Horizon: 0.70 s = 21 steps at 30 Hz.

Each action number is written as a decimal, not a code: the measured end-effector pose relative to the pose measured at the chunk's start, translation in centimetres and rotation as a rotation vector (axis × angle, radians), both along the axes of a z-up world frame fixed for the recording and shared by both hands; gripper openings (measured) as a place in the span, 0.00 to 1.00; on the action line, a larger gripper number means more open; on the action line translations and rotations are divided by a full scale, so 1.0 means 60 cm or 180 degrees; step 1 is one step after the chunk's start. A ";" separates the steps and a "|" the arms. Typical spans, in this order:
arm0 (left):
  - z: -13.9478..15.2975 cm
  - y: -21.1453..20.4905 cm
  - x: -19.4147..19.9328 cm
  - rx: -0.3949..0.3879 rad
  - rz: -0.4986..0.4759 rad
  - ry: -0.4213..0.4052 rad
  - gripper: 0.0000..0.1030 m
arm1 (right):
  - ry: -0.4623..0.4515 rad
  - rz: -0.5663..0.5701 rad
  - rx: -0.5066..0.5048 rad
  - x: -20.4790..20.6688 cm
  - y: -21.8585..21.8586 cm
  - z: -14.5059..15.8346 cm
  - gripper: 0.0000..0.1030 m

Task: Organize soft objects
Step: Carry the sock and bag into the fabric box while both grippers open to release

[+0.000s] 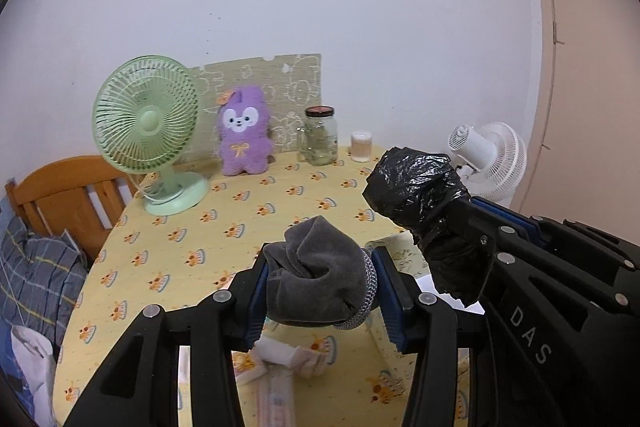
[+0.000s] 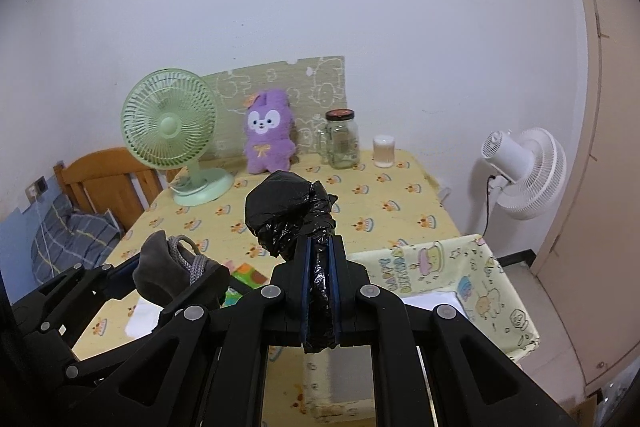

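The bench cloth is pale yellow, dotted with small orange-and-grey cake motifs. The plush rabbit is purple with a white face and an orange bow. One desk fan is mint green; the other fan is white. The balled sock is dark grey with a lighter grey knitted cuff. The plastic bag bundle is glossy black. The storage box is pale yellow with pastel cartoon prints. The jar is clear glass under a dark lid.

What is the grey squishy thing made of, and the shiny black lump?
The grey bundle in the left claw looks like soft, matte knitted fabric, maybe a sock: it folds loosely and has a ribbed edge. The black lump in the right claw looks like thin glossy plastic film, crinkled with bright glints.
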<state>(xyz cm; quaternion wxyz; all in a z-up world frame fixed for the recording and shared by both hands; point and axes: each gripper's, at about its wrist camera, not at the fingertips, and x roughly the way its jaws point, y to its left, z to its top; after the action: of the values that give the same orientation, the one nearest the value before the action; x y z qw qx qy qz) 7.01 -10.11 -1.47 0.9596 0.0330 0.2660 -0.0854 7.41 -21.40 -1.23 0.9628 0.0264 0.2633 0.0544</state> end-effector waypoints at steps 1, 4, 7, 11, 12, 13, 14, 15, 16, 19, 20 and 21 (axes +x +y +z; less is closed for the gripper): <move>-0.001 -0.006 0.001 0.0007 -0.0015 0.0005 0.48 | 0.0005 -0.0013 0.0007 0.001 -0.006 -0.001 0.10; -0.005 -0.024 0.009 0.0024 -0.0072 0.0018 0.48 | 0.0018 -0.0060 0.0016 0.005 -0.021 -0.004 0.10; -0.009 -0.041 0.016 0.0034 -0.0126 0.0033 0.48 | 0.0029 -0.0116 0.0009 0.011 -0.036 -0.008 0.10; -0.013 -0.055 0.025 0.0033 -0.0192 0.0050 0.48 | 0.0044 -0.0188 0.0009 0.016 -0.055 -0.013 0.10; -0.014 -0.060 0.028 0.0031 -0.0216 0.0060 0.48 | 0.0044 -0.0210 0.0006 0.017 -0.059 -0.014 0.10; -0.015 -0.064 0.032 0.0030 -0.0235 0.0069 0.48 | 0.0041 -0.0235 0.0000 0.020 -0.064 -0.016 0.10; -0.017 -0.069 0.035 0.0034 -0.0262 0.0078 0.48 | 0.0040 -0.0261 0.0000 0.021 -0.068 -0.017 0.10; -0.018 -0.073 0.038 0.0040 -0.0286 0.0082 0.48 | 0.0042 -0.0285 0.0001 0.023 -0.072 -0.019 0.10; -0.019 -0.077 0.039 0.0044 -0.0301 0.0086 0.48 | 0.0049 -0.0314 0.0006 0.025 -0.078 -0.021 0.10; -0.025 -0.091 0.047 0.0061 -0.0368 0.0122 0.48 | 0.0066 -0.0393 0.0003 0.029 -0.090 -0.027 0.10; -0.029 -0.096 0.050 0.0065 -0.0394 0.0139 0.48 | 0.0075 -0.0414 0.0005 0.030 -0.094 -0.030 0.10; -0.031 -0.100 0.052 0.0067 -0.0410 0.0152 0.48 | 0.0089 -0.0433 0.0006 0.032 -0.098 -0.032 0.10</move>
<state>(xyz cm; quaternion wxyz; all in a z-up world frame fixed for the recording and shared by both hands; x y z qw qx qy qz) 10.13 -16.11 -3.32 0.9451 0.0582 0.2871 -0.1449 9.32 -27.28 -3.17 0.9605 0.0458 0.2743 -0.0112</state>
